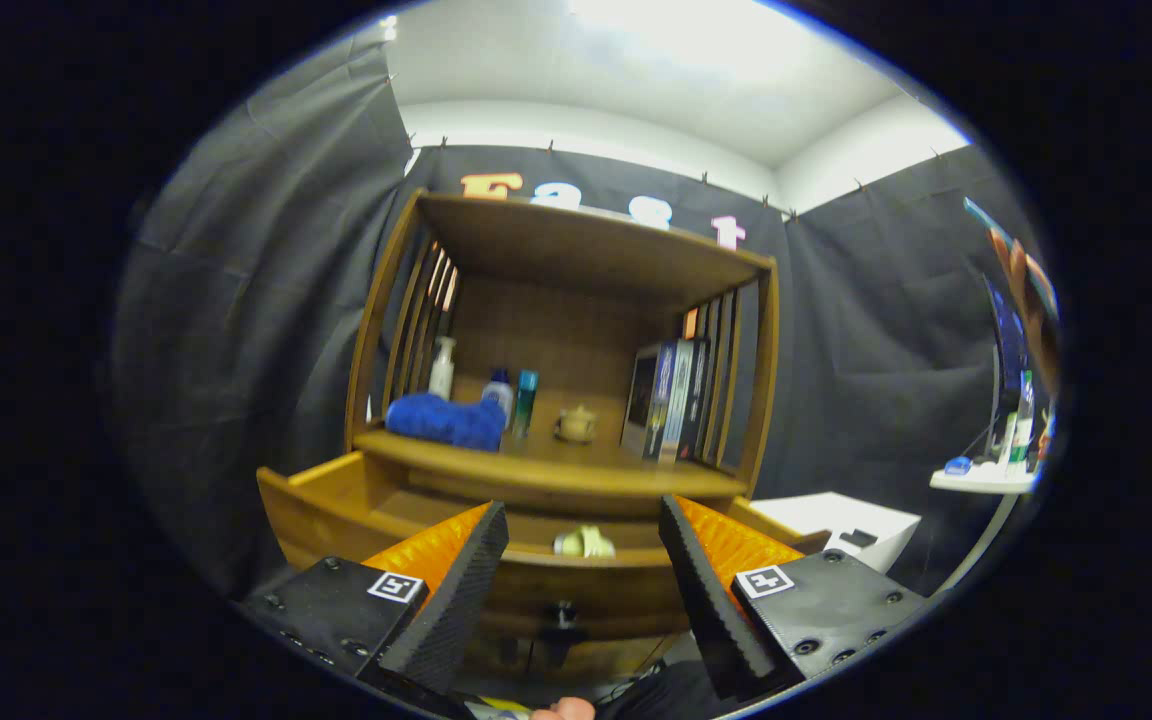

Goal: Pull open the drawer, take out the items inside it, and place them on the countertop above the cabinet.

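Gripper (pixel 584 560) fingers stand wide apart with nothing between them, above the front of the pulled-out drawer (pixel 576 585). Just beyond them a small pale item (pixel 584 543) lies inside the drawer. Farther back, the countertop (pixel 546 462) holds a blue cloth (pixel 446 420), bottles (pixel 511 398), a small jar (pixel 576 424) and books (pixel 671 398).

The one camera rides on the gripper (pixel 584 590), looking forward along its parted fingers; it faces the cabinet (pixel 556 330) from close, slightly upward over the open drawer (pixel 536 575).
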### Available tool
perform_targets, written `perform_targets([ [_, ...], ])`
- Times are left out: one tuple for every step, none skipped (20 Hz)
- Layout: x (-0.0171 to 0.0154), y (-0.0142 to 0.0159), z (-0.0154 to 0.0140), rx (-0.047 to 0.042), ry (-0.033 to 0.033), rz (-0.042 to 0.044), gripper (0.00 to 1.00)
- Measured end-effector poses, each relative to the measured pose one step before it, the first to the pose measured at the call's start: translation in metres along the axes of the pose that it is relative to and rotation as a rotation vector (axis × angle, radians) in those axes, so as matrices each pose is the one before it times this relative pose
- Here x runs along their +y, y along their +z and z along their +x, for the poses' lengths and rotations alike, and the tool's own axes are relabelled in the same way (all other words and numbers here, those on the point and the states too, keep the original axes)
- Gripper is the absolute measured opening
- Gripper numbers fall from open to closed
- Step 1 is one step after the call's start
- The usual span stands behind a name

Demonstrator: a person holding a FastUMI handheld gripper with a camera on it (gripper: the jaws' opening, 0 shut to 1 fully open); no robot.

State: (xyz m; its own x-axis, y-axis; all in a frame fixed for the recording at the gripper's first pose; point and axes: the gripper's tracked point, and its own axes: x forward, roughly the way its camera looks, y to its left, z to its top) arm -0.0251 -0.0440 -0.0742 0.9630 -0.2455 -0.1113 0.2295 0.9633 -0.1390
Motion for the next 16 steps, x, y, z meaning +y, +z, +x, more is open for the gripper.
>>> perform_targets([
  [-0.00690,0.02134,0.00789,-0.01543,-0.01469,-0.01968,0.98],
  [-0.00513,0.01732,0.00851,-0.00419,-0.01955,-0.01964,0.98],
  [-0.00524,0.01413,0.01006,0.00853,-0.01958,-0.01727,0.98],
  [-0.00417,0.01285,0.01298,0.01193,-0.01424,-0.01471,0.98],
  [-0.00349,0.00976,0.01300,0.01133,-0.01789,-0.00618,0.98],
  [-0.00080,0.00609,0.01256,0.01377,-0.00641,0.00478,0.98],
  [0.00243,0.00104,0.01306,0.02062,0.00236,0.01374,0.98],
  [0.00011,-0.00217,0.01149,0.03073,-0.00270,0.01988,0.98],
  [-0.00085,-0.00718,0.01311,0.04249,-0.00068,0.02228,0.98],
  [-0.00327,-0.00973,0.01221,0.04825,-0.00883,0.01957,0.98],
  [-0.00354,-0.01206,0.01178,0.05777,-0.00110,0.01477,0.98],
  [-0.00044,-0.01372,0.01240,0.05607,0.00440,0.01545,0.98],
  [0.00089,-0.01153,0.01208,0.05511,0.00520,0.01424,0.98],
  [0.00146,-0.00729,0.01360,0.03413,0.00997,0.01507,0.98],
  [0.00288,-0.00451,0.01440,0.01496,0.01450,0.02384,0.98],
  [0.00695,-0.00716,0.01442,0.02750,0.02899,0.02455,0.98],
])
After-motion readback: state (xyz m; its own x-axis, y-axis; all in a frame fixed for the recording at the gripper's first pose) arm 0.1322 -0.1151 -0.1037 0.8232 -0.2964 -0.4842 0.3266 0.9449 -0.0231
